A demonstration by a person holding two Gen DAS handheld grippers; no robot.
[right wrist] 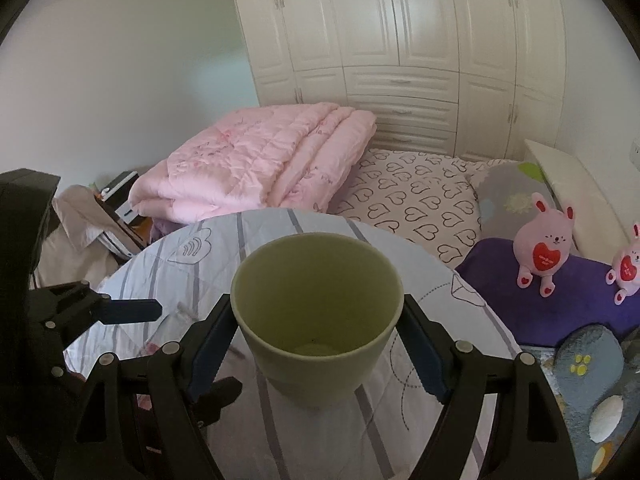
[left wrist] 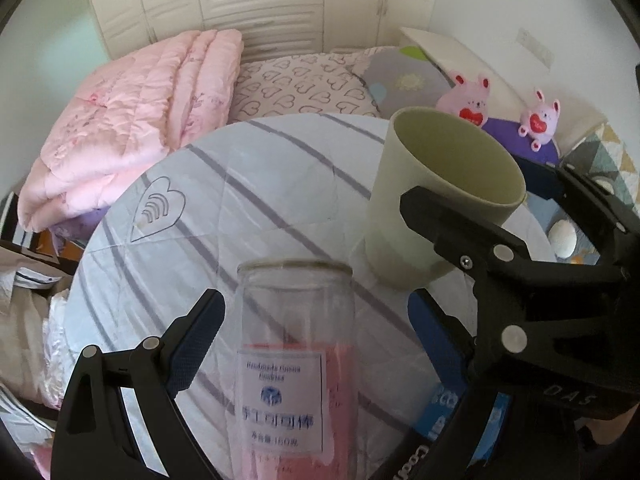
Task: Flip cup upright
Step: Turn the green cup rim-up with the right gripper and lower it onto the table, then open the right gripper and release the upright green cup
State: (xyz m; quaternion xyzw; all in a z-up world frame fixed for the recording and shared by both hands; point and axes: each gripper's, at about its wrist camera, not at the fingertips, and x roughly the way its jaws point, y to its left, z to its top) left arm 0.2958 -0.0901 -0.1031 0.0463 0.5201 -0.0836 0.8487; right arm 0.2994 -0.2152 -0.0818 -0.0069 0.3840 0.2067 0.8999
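A pale green cup (right wrist: 320, 332) stands upright, mouth up, on the round table with a striped cloth (right wrist: 280, 232). My right gripper (right wrist: 318, 350) has a finger on each side of the cup, with a small gap on the right side. The cup also shows in the left wrist view (left wrist: 432, 200) with the right gripper's fingers (left wrist: 452, 224) around it. My left gripper (left wrist: 308, 344) is open around a clear glass jar (left wrist: 294, 360) with a white label and pink contents, its fingers apart from the glass.
Behind the table lies a bed with a folded pink quilt (right wrist: 256, 160) and heart-print sheet (right wrist: 416, 192). Two pink plush rabbits (right wrist: 542, 248) sit on a purple cushion at the right. White wardrobes (right wrist: 400, 40) line the back wall. Clutter lies left of the table.
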